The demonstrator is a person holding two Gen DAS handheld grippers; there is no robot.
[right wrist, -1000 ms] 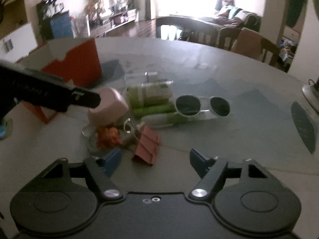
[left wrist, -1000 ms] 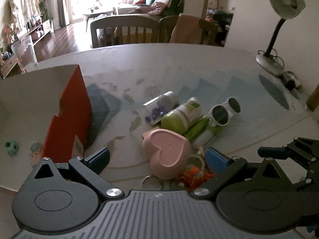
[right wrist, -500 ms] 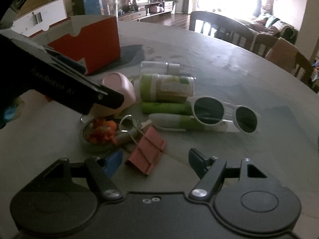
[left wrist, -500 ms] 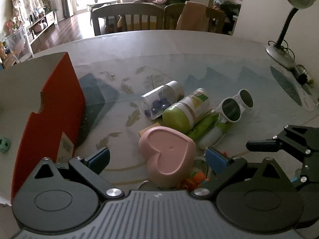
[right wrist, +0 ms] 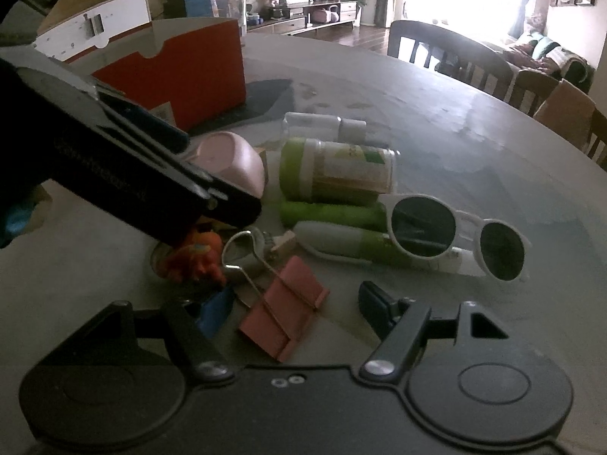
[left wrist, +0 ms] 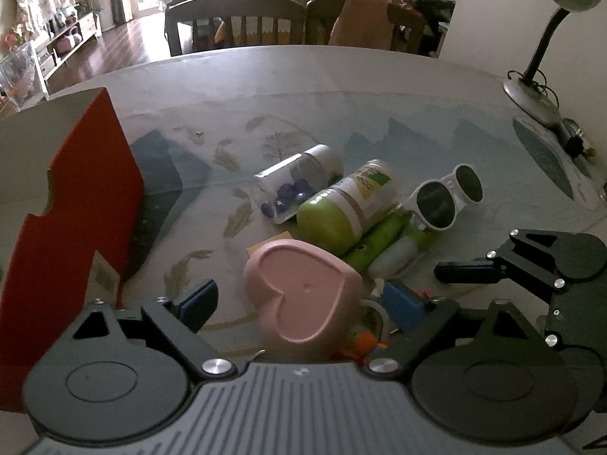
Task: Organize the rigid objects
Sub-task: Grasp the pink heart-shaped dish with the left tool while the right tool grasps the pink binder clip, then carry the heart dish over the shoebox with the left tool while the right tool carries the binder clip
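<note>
A pink heart-shaped dish (left wrist: 303,295) lies upside down between the open fingers of my left gripper (left wrist: 301,301); it also shows in the right wrist view (right wrist: 231,161). Behind it lie a clear jar with blue pieces (left wrist: 296,189), a green-capped jar (left wrist: 345,208), green tubes (left wrist: 383,240) and white sunglasses (left wrist: 447,197). My right gripper (right wrist: 296,305) is open around a pink binder clip (right wrist: 284,309). An orange toy (right wrist: 193,258) sits beside the clip. An open red box (left wrist: 64,227) stands at the left.
A desk lamp (left wrist: 546,49) and cable stand at the far right of the round table (left wrist: 341,87). Chairs (left wrist: 235,26) line the far edge. The red box (right wrist: 182,76) stands behind the pile in the right wrist view.
Both grippers have moved forward and lower toward the pile. The heart dish now sits deeper between the left fingers, and the binder clip lies between the right fingers.
</note>
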